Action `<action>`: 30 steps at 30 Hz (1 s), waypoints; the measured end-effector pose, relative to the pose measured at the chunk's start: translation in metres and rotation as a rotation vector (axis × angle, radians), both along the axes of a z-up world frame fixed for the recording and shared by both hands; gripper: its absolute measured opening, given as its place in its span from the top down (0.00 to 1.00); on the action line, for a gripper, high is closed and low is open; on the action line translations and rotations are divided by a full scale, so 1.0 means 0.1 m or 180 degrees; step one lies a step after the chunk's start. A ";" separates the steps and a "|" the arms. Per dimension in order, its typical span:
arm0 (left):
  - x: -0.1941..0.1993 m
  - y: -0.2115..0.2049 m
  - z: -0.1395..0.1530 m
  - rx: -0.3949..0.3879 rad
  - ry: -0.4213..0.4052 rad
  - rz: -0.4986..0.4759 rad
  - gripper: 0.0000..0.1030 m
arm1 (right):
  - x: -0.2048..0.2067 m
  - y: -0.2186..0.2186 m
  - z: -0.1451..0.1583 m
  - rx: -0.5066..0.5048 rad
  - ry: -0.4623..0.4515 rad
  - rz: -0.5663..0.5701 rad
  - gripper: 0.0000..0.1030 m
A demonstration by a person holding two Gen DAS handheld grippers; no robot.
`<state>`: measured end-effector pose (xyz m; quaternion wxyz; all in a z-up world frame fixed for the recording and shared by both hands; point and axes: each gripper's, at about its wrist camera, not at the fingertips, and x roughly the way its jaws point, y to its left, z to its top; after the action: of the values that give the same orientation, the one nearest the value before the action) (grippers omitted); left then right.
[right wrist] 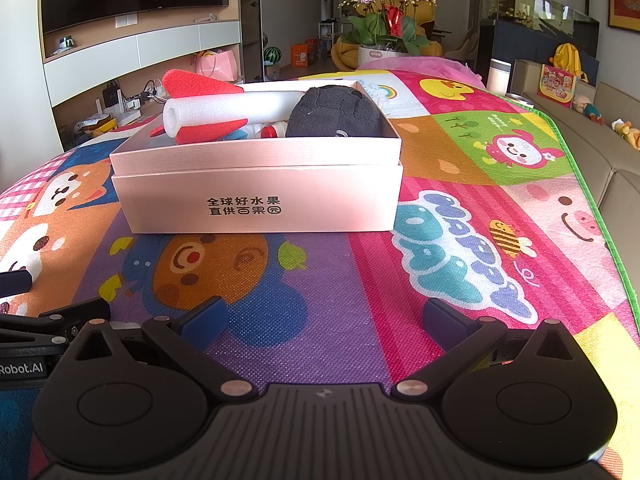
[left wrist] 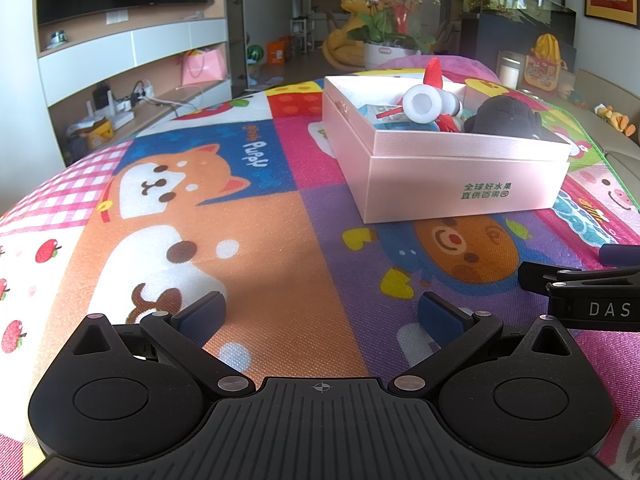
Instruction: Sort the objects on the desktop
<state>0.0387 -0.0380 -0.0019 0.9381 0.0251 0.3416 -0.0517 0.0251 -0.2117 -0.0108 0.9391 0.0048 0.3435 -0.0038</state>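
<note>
A: Colourful cartoon play mat [right wrist: 460, 200] covers the bench; a living room lies behind. Is anything left to sort?

B: I see nothing loose. The pink box [right wrist: 256, 200] stands far of both tools and holds a foam rocket [right wrist: 216, 110], a black plush [right wrist: 334, 112] and a blue carton [left wrist: 384, 116].

A: And the tools?

B: Left hand-held gripper [left wrist: 320, 314] and right hand-held gripper [right wrist: 324, 320] both gape empty. Best to keep them low and withdraw without touching the box.
</note>
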 end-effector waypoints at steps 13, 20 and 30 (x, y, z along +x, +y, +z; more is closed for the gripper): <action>0.04 0.05 -0.01 -0.0010 0.0010 0.0000 0.00 | 0.00 0.00 0.00 0.0000 0.0000 0.0000 0.00; 0.05 0.09 -0.01 -0.0010 0.0007 -0.0002 0.00 | 0.00 0.00 0.00 0.0001 0.0000 0.0000 0.00; 0.06 0.06 -0.01 0.0024 -0.0001 0.0002 0.00 | 0.00 0.00 0.00 0.0000 0.0000 0.0000 0.00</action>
<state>0.0448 -0.0321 -0.0030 0.9380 0.0286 0.3417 -0.0501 0.0252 -0.2119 -0.0108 0.9391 0.0048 0.3435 -0.0038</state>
